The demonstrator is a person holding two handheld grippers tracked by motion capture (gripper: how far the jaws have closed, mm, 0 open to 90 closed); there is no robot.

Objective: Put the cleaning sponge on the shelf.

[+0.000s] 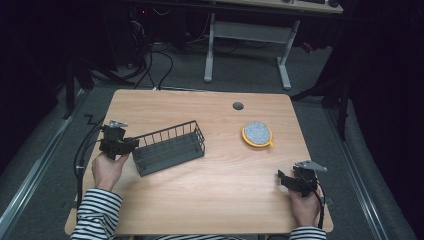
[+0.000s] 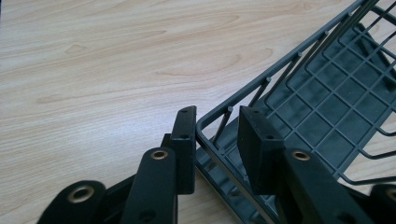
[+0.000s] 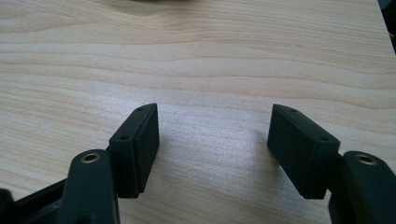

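Note:
A dark grey wire basket [image 1: 170, 147] lies at an angle on the left half of the wooden table [image 1: 215, 200]. My left gripper [image 1: 131, 145] is at the basket's near-left end. In the left gripper view the basket [image 2: 327, 93] has its corner wall between the jaws, one pad outside and one inside, and the left gripper [image 2: 215, 140] is shut on it. Near the front right corner my right gripper [image 1: 281, 179] rests low over bare wood. Its jaws stand wide apart in the right gripper view, with nothing between them [image 3: 212, 140].
A round yellow-rimmed disc with a grey speckled top [image 1: 257, 133] lies right of centre. A small cable hole [image 1: 238, 106] sits near the far edge. Behind the table stand a white desk frame [image 1: 247, 35] and loose cables on the floor.

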